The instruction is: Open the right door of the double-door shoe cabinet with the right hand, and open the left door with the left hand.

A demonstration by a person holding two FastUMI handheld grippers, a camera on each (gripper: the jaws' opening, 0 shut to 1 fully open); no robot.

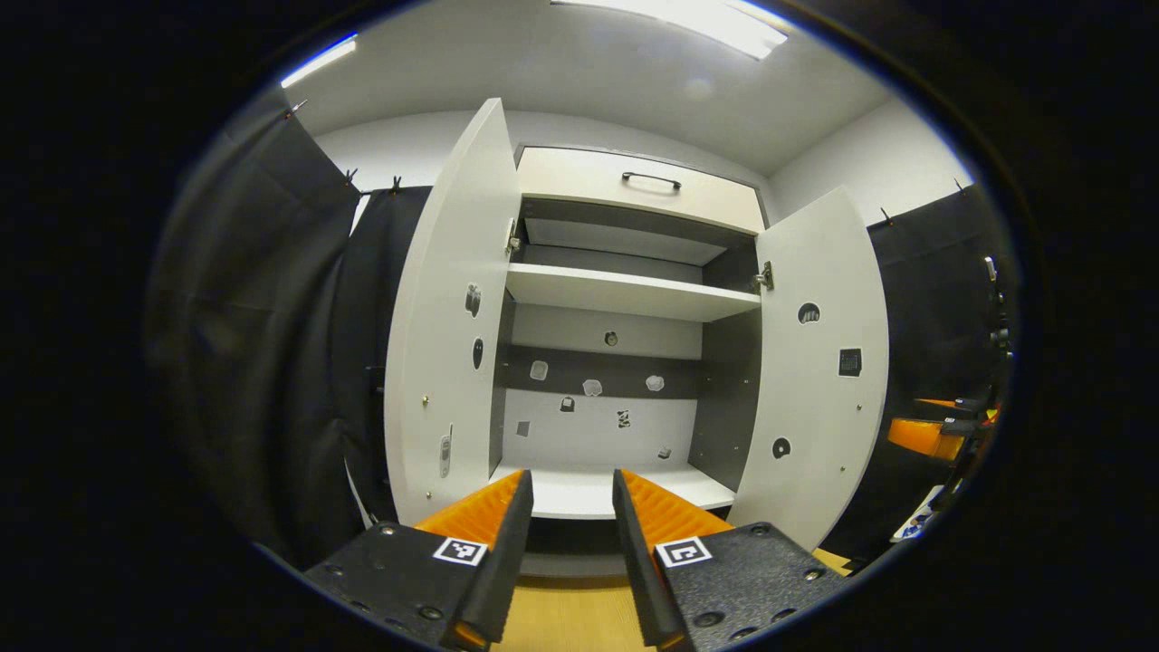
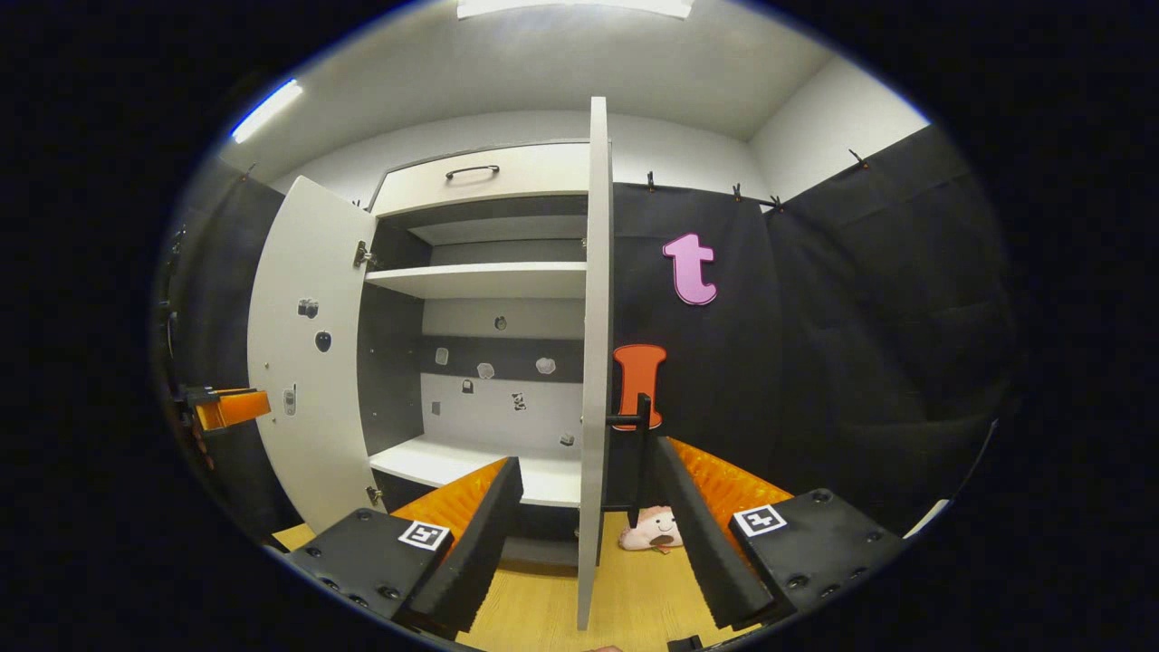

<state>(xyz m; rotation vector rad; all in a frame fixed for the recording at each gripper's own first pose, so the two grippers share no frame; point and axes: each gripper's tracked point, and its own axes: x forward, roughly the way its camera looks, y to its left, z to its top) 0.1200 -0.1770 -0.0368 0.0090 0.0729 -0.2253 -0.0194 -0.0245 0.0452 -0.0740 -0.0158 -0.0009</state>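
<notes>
Both doors open. Right hand-held gripper (image 2: 584,484) agape astride right door (image 2: 593,362); left hand-held gripper (image 1: 572,493) agape, empty.

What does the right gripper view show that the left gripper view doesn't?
Right gripper view: the right door edge-on, its black handle, and a pink plush toy on the floor. Left gripper view: that door's inner face, swung wide, with stickers on it. Both: the left door open, the shelves and the top drawer.
</notes>
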